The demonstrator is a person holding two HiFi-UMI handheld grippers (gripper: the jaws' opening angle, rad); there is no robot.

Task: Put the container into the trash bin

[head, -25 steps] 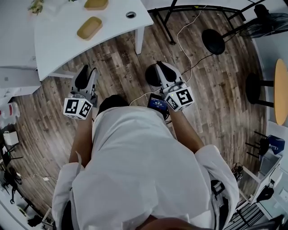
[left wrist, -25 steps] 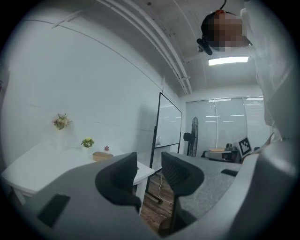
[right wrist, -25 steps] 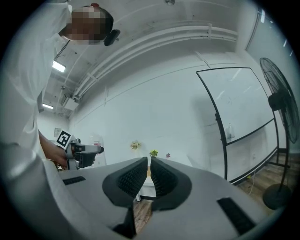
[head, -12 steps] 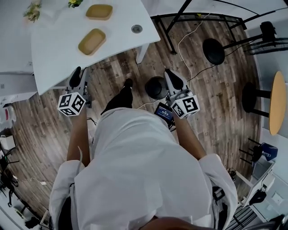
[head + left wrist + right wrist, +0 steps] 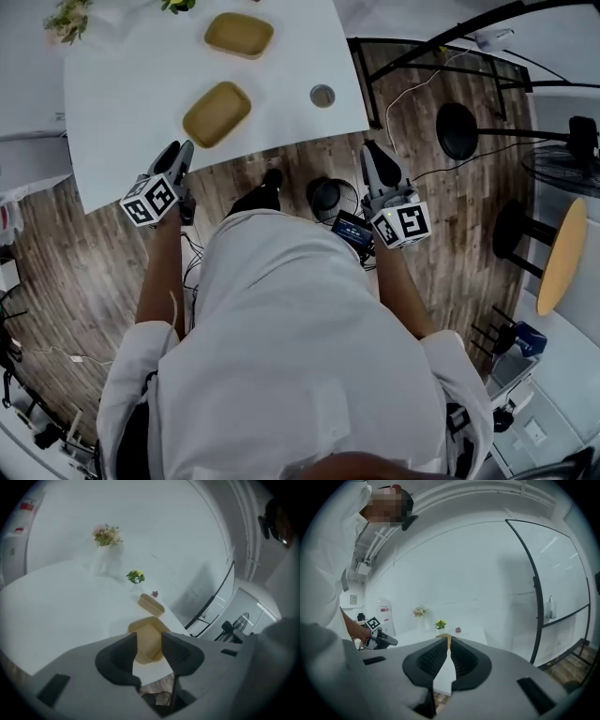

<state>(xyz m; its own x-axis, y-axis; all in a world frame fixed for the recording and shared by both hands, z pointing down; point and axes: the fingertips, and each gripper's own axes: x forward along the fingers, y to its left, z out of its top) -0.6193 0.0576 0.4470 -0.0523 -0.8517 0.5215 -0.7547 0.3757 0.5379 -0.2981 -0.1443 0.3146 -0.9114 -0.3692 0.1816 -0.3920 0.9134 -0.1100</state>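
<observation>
Two tan containers lie on the white table point(image 5: 122, 103): the nearer container point(image 5: 217, 113) close to the front edge, the farther container point(image 5: 239, 35) behind it. My left gripper point(image 5: 174, 157) hovers at the table's front edge, just left of the nearer container, open and empty. In the left gripper view, the nearer container point(image 5: 149, 629) shows beyond the gap between the jaws of the left gripper point(image 5: 148, 644), with the farther container point(image 5: 151, 604) behind. My right gripper point(image 5: 373, 157) is shut on nothing over the floor, right of the black trash bin point(image 5: 325, 197). In the right gripper view the right gripper point(image 5: 448, 644) points level at the table.
Flowers in a vase point(image 5: 107, 535) and a small green plant point(image 5: 136, 576) stand at the table's back. A round grommet point(image 5: 322, 95) sits near the table's right edge. Black stools point(image 5: 457, 129), cables and a fan point(image 5: 562, 169) stand on the wood floor to the right.
The person has stepped up to the table, so it and the containers are nearer. The left gripper has dropped and rolled at the table edge. The right gripper moved forward beside the bin.
</observation>
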